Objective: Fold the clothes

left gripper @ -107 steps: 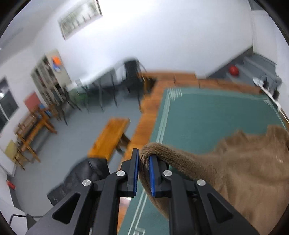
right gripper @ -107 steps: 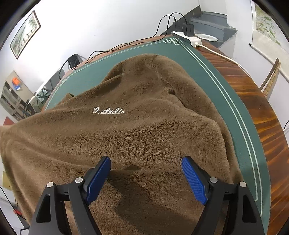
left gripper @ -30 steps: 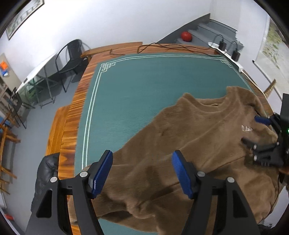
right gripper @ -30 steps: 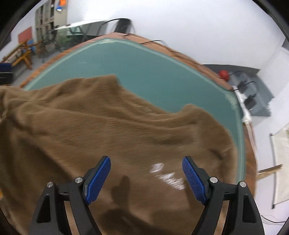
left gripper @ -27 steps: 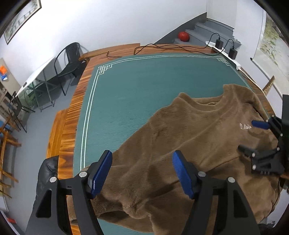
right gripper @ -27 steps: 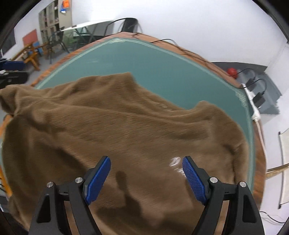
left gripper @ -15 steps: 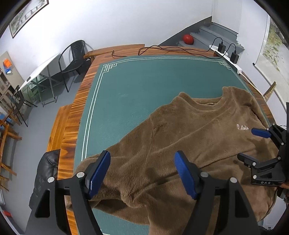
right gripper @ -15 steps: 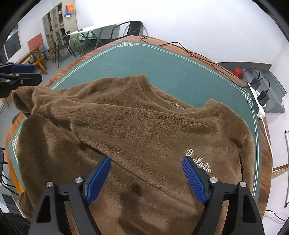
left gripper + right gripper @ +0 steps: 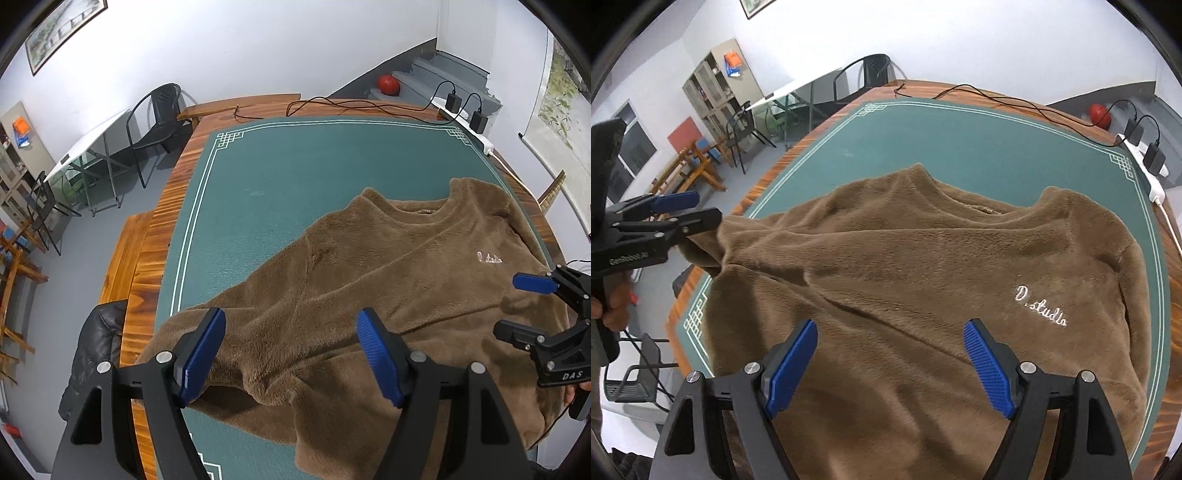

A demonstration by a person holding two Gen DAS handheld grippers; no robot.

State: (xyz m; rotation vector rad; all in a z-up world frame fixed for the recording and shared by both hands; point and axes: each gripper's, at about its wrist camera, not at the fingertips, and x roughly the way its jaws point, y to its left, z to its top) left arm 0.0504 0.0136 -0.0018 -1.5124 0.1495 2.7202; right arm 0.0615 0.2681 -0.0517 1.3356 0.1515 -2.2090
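Observation:
A brown fleece sweatshirt (image 9: 388, 280) with white chest lettering lies front up on the green mat (image 9: 295, 173), collar toward the far side. It also fills the right wrist view (image 9: 923, 266). My left gripper (image 9: 291, 354) is open and empty above the left sleeve, which lies across the near left corner. My right gripper (image 9: 890, 362) is open and empty above the lower body of the sweatshirt. The right gripper shows at the right edge of the left wrist view (image 9: 532, 306), and the left gripper shows at the left of the right wrist view (image 9: 690, 210), beside the sleeve end.
The mat covers a wooden table (image 9: 162, 229). A power strip with plugs and cables (image 9: 465, 118) lies at the far right edge. A wooden bench (image 9: 122, 254) and a black chair (image 9: 92, 350) stand left of the table.
My left gripper has let go of the sleeve it held and now stands open. Both grippers have pulled back slightly; the sweatshirt lies spread on the mat.

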